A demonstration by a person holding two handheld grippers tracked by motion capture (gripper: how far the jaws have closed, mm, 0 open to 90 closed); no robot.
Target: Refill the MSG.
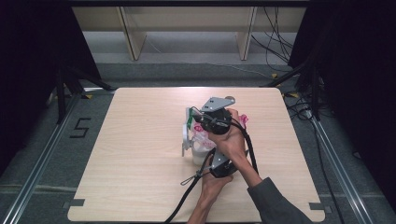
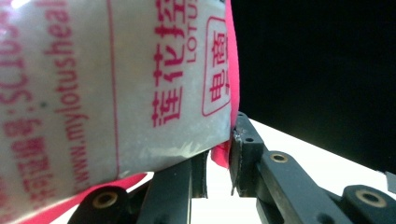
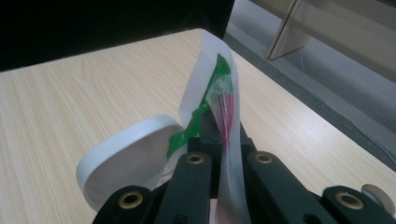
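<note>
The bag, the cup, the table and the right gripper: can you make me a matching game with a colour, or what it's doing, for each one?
Things:
1. table
2. cup
3. lettering on the bag
4. right gripper

Matches:
A. white
B. shut on the bag
C. light wood
D. pink

Pairs: 1-C, 2-A, 3-D, 4-B

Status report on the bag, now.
Left gripper pinching bag edge. Right gripper shut on bag's other edge. Bag above white cup. Table otherwise bare.
</note>
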